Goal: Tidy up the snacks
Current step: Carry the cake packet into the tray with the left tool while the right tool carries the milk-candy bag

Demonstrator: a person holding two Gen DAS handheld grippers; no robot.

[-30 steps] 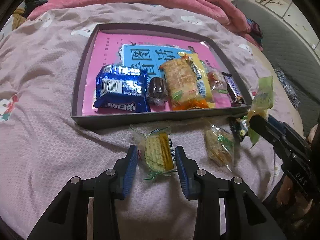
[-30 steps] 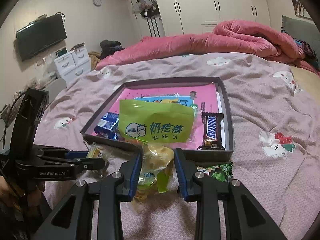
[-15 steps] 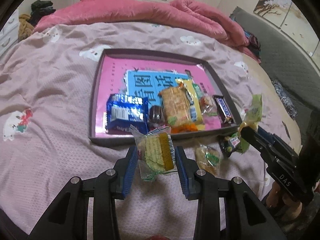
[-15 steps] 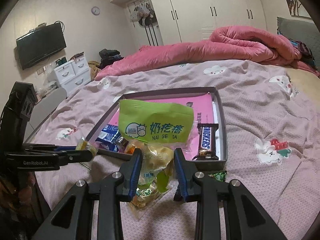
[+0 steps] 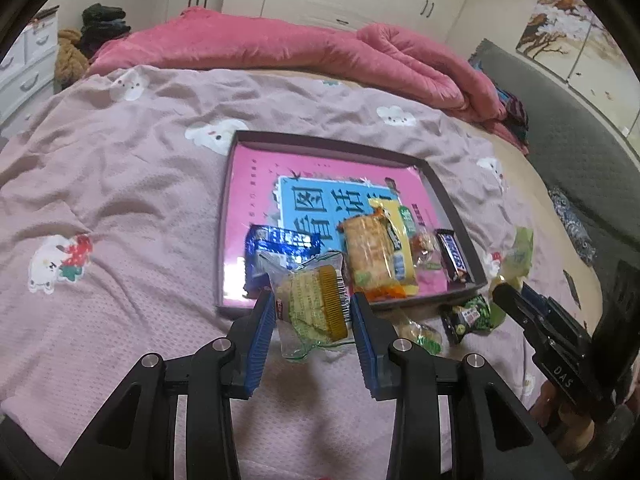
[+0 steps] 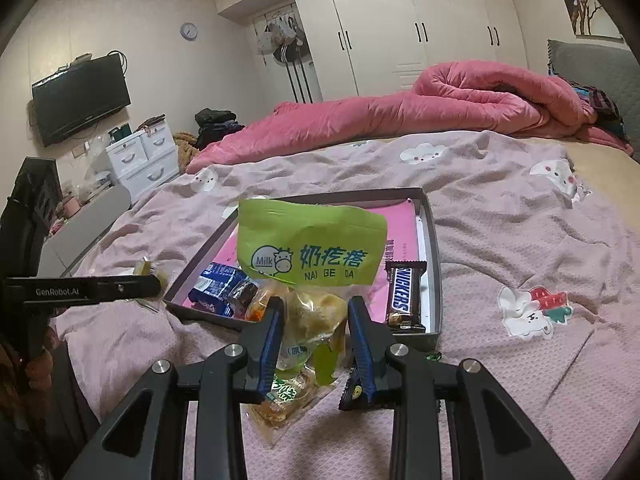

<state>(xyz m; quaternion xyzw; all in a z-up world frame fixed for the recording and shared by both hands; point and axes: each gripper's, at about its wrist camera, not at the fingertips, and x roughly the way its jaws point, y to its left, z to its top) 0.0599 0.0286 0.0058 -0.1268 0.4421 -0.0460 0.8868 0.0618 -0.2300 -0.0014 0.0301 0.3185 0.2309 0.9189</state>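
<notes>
The left gripper (image 5: 314,312) is clenched on a clear-wrapped biscuit pack (image 5: 314,306), held above the bed (image 5: 120,184) just before the near rim of the grey tray (image 5: 440,192); I judge it is carried this way so it can go over the rim and down among the snacks already inside. The right gripper (image 6: 314,320) grasps the green milk-candy bag (image 6: 310,248) by its transparent lower part, so the printed top stands upright (and it covers much of the tray behind it). Inside the tray lie a blue cookie pack (image 5: 280,246), an orange cracker pack (image 5: 370,254) and a chocolate bar (image 6: 404,298). Two small packs (image 5: 466,316) lie on the bed near the tray's front corner. What is under the held biscuit pack is hidden, and the small print cannot be read.
</notes>
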